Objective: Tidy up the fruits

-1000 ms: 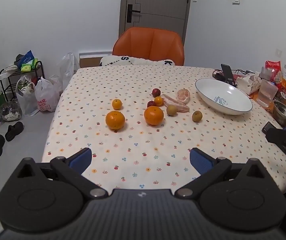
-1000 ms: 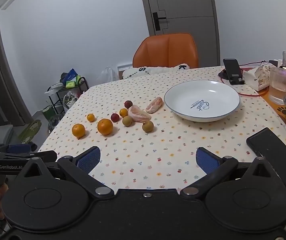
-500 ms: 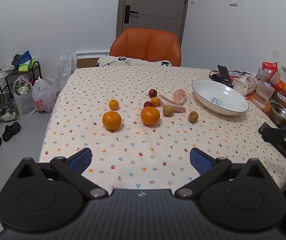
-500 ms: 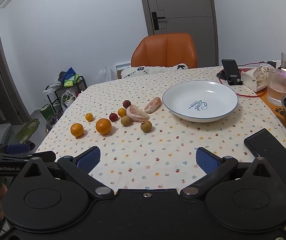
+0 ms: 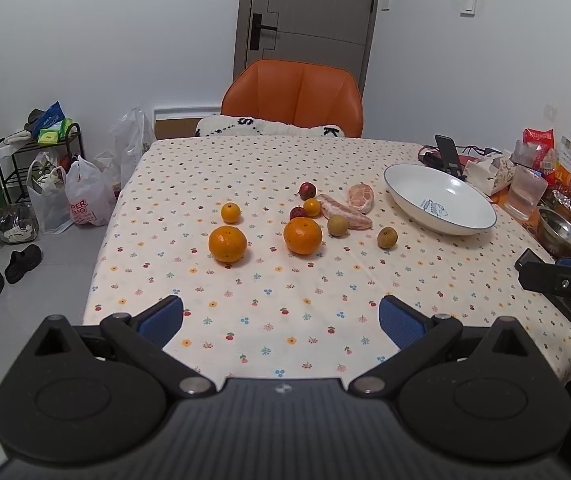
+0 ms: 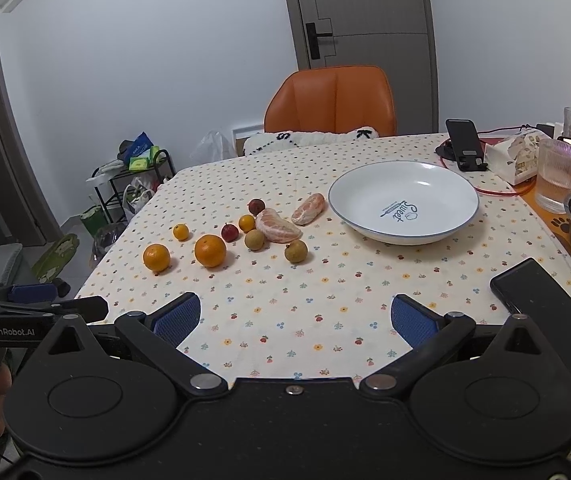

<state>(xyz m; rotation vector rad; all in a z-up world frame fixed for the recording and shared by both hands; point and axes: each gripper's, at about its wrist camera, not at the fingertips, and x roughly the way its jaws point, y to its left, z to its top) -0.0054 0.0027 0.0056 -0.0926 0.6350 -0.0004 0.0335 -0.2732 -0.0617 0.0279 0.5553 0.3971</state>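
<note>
**Fruit loose beside the "Sweet" plate**

Your left gripper [image 5: 281,320] and right gripper [image 6: 295,318] hang wide apart, holding nothing. The fruits [image 6: 245,236] lie scattered on the table [image 6: 325,300], left of the white plate [image 6: 403,202] printed "Sweet". "GenRobot.AI" marks your left gripper.

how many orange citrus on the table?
4, none looks hidden: two big oranges nearest; small one behind the left orange; smallest by the red fruits.

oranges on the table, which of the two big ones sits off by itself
The left big orange. It sits apart with only a small orange behind it, while the other big orange adjoins the fruit cluster.
</note>
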